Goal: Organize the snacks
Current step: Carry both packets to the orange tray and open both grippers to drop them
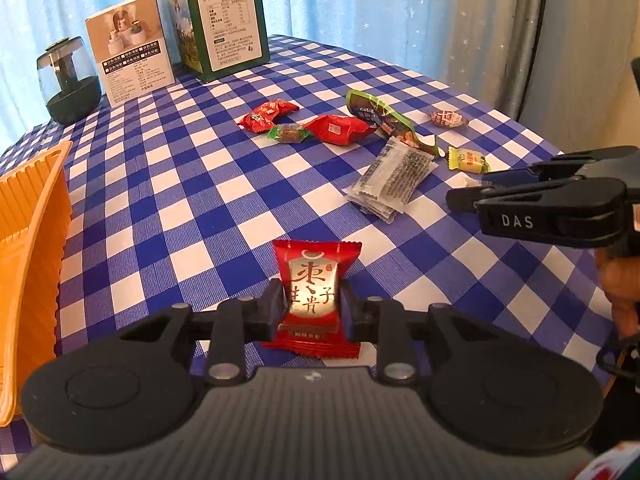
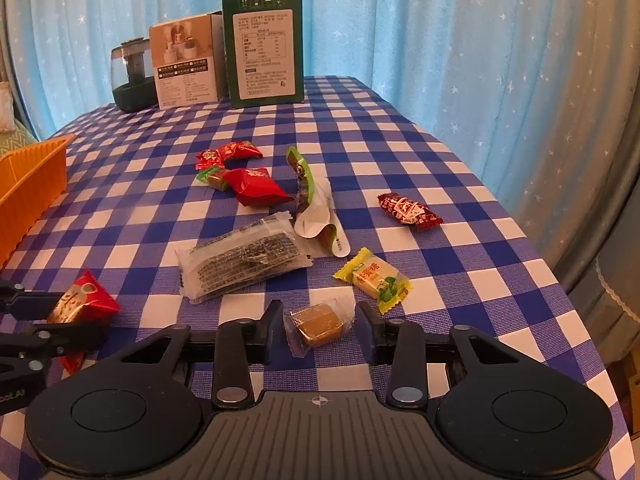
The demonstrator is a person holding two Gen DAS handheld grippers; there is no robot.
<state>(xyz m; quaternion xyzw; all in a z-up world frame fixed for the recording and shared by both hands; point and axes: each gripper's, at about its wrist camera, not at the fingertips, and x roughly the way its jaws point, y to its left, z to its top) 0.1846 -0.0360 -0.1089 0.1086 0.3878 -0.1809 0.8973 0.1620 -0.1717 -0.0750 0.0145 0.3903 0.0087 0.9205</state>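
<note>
Beside orange basket (image 1: 36, 216), left gripper's (image 1: 312, 304) red packet (image 1: 314, 280).

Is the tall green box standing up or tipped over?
Standing up. The green box rests on its bottom edge on the checked tablecloth, its printed label upright, next to the white box.

A table (image 2: 460, 184) fills most of both views, covered by a blue-and-white checked tablecloth (image 1: 168, 184). Behind it hang sheer light-blue curtains (image 2: 420, 32) sprinkled with small white stars, with daylight glowing through them, brightest at the middle. At the right edge of the left wrist view a heavier grey drape (image 1: 532, 40) hangs in folds. In the right wrist view, a grey fabric with a scalloped trim (image 2: 612, 280) shows low on the right, possibly a cover on other furniture.
</note>
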